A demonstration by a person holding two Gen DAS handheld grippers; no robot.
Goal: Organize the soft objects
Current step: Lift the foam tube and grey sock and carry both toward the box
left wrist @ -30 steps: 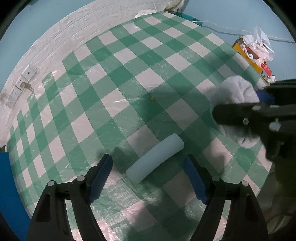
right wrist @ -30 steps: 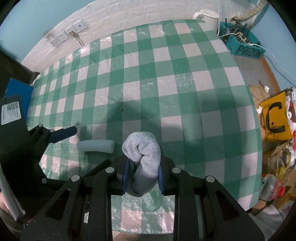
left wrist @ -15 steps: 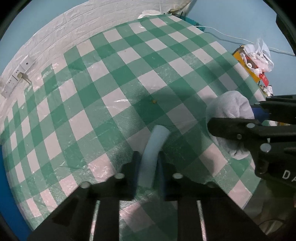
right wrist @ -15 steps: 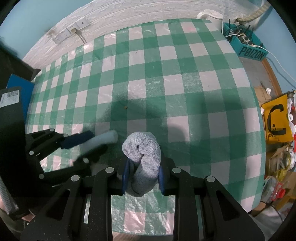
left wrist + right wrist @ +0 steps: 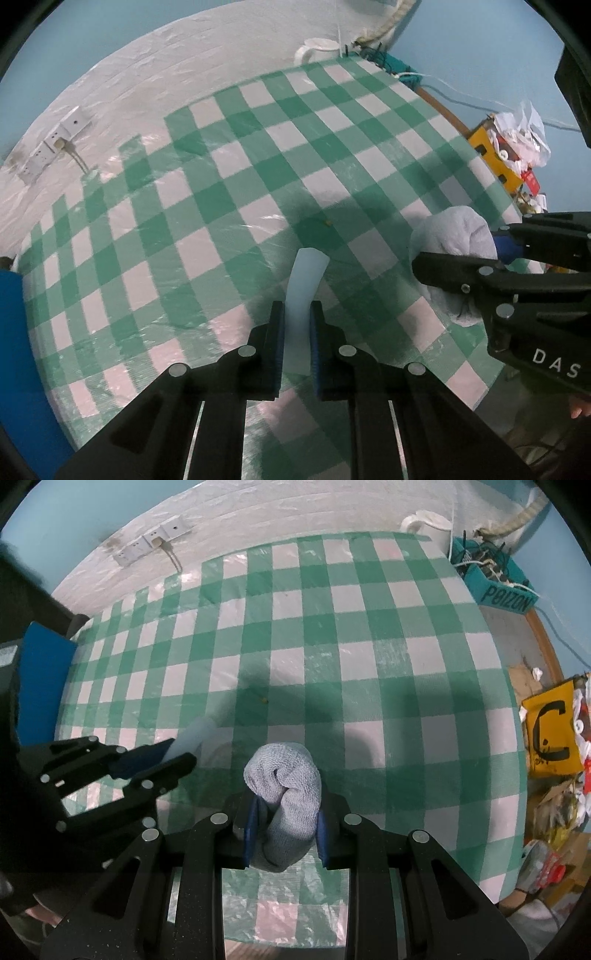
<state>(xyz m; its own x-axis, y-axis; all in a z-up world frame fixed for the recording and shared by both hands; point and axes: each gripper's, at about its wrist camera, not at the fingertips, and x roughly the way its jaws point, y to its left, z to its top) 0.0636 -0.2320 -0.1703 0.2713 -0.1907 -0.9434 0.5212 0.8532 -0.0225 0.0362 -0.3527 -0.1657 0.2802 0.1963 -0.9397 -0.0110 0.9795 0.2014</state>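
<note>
While the left gripper [image 5: 297, 334] pinches a pale foam tube [image 5: 303, 291] between its fingers, the tube juts toward 12 o'clock above the checkered surface [image 5: 229, 206]. Right gripper [image 5: 284, 834], at 3 o'clock of it, clenched on a rolled grey towel [image 5: 286, 786]. Both lifted, close together.

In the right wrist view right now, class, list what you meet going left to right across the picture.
Blue board → left gripper with the pale foam tube → grey rolled cloth → yellow sign.
</note>
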